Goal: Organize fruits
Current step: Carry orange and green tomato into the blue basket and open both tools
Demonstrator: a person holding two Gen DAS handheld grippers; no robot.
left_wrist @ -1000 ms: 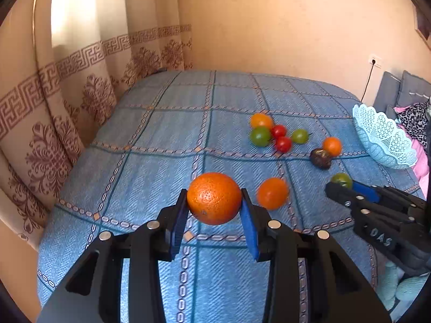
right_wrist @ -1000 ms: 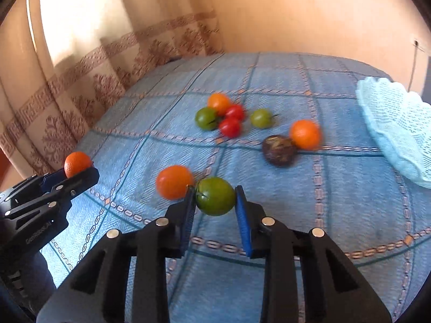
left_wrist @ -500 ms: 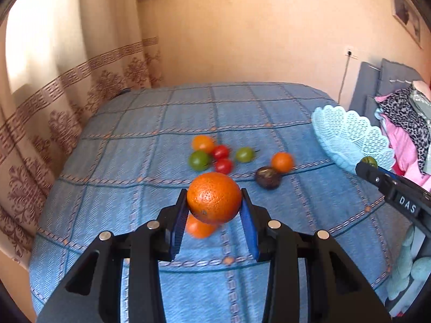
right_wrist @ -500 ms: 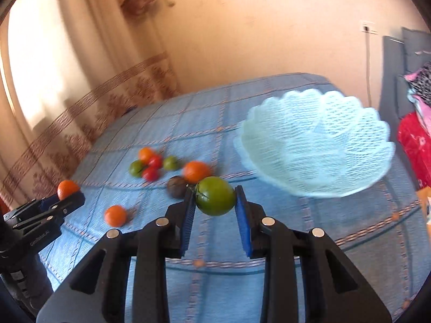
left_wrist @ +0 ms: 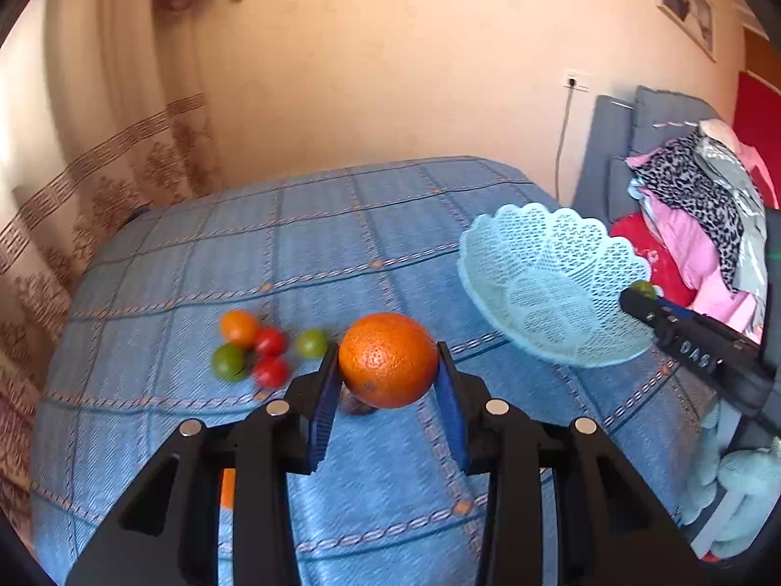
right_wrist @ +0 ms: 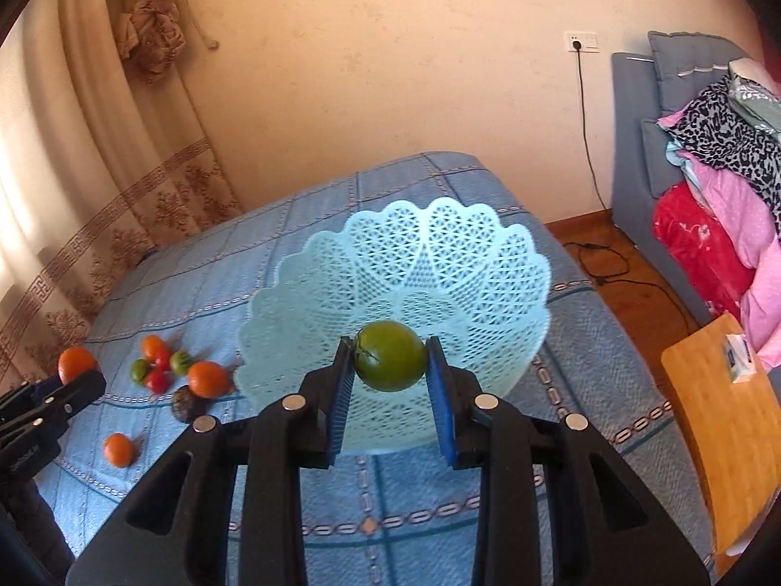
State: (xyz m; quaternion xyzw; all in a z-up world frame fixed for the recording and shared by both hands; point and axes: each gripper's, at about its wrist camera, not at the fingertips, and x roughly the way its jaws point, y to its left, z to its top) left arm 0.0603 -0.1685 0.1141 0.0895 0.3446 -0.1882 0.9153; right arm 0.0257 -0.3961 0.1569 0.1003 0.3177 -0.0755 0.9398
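Showing only rightward: wooden table (right_wrist: 727,420) beside bed (right_wrist: 576,464)

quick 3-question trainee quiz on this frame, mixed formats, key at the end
1. True or false: the left hand-held gripper holds an orange.
2. The green tomato sits between the pads of which gripper? A) left B) right hand-held gripper
3. Fill in: the basket holds ____ fruit.

Key: 1 true; 2 B; 3 no
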